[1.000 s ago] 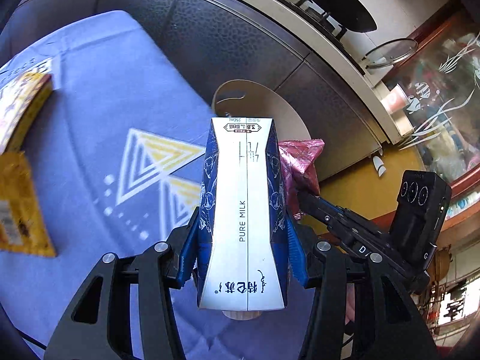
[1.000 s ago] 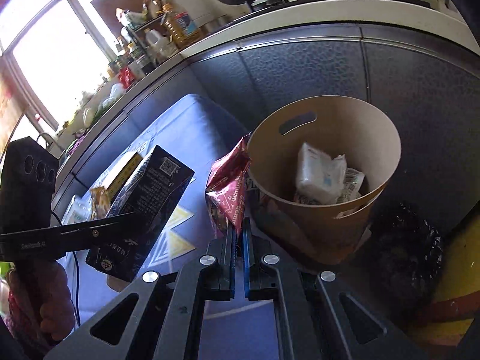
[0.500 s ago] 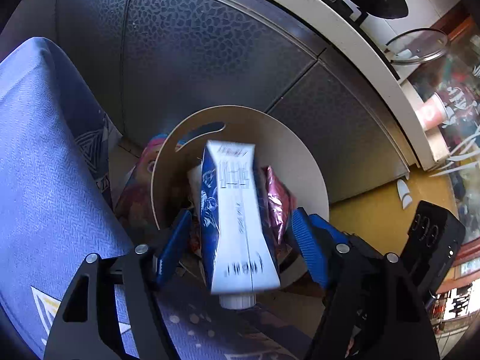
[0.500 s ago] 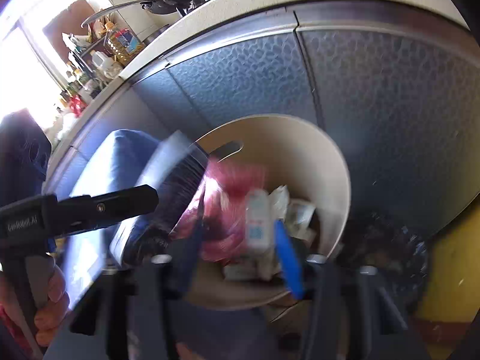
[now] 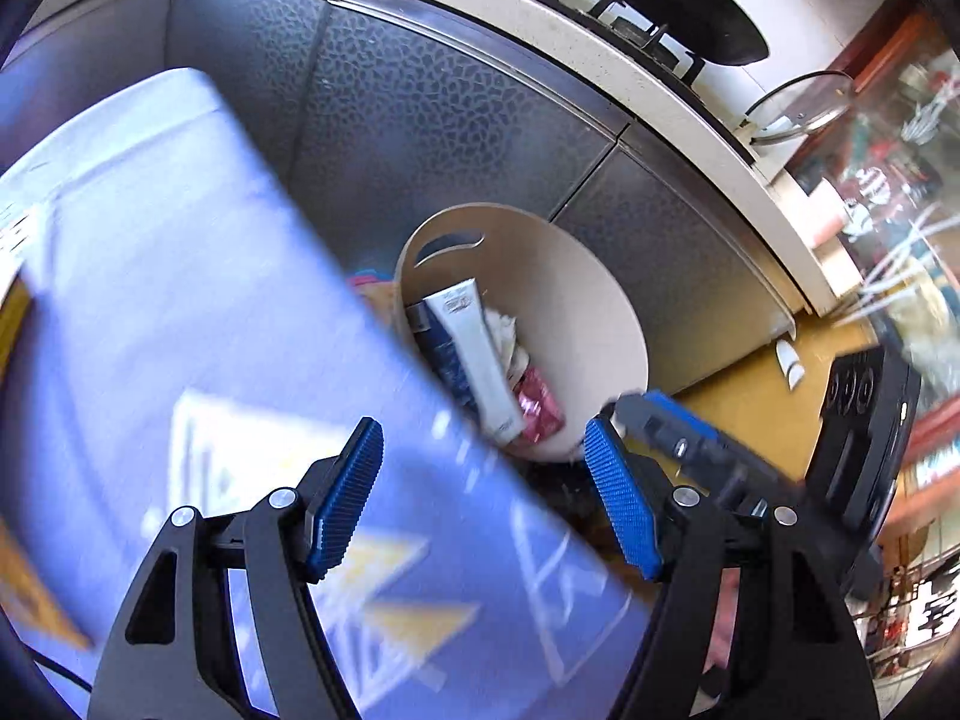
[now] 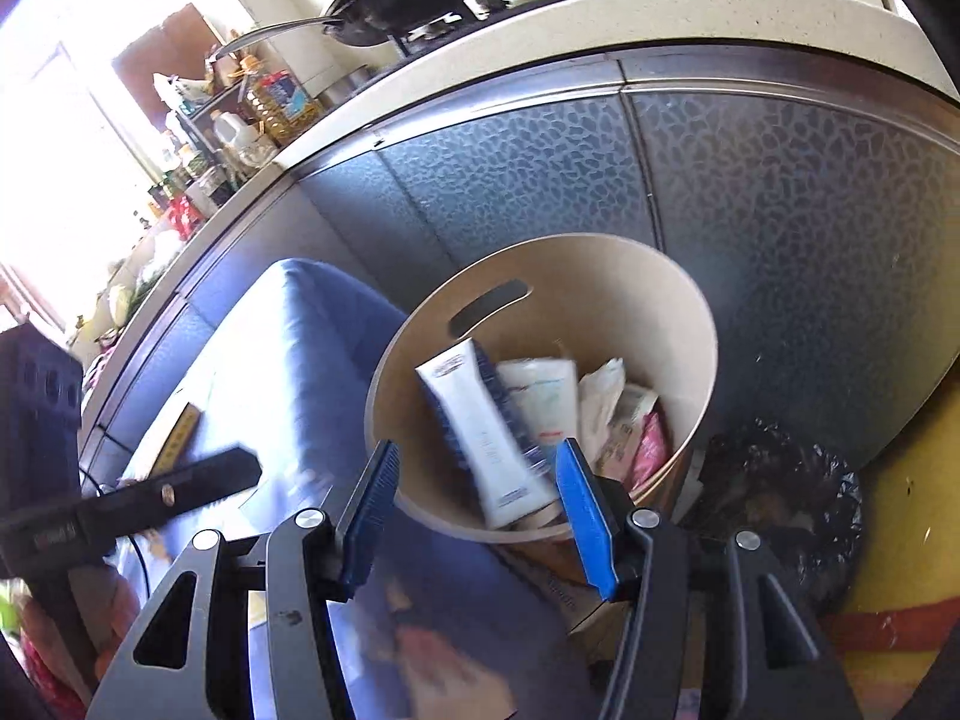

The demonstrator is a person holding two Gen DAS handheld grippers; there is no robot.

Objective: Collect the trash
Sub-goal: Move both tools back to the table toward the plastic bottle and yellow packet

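Observation:
A beige round bin (image 5: 558, 276) stands on the floor beside the blue-clothed table; it also shows in the right wrist view (image 6: 678, 312). The blue-and-white milk carton (image 5: 477, 354) lies slanted inside it, also in the right wrist view (image 6: 486, 438), next to a pink-red wrapper (image 5: 540, 408) and white packets (image 6: 543, 402). My left gripper (image 5: 483, 498) is open and empty, above the table's edge near the bin. My right gripper (image 6: 477, 516) is open and empty, just in front of the bin's rim.
The blue tablecloth (image 5: 156, 276) with triangle patterns fills the left. A yellow packet (image 6: 177, 438) lies on it. Grey cabinet doors (image 6: 750, 192) stand behind the bin, a stove above. A black bag (image 6: 774, 480) sits on the yellow floor, right of the bin.
My left gripper opened and the milk carton dropped into the bin. My right gripper opened and let the pink-red wrapper fall in. Both grippers have drawn back from the bin.

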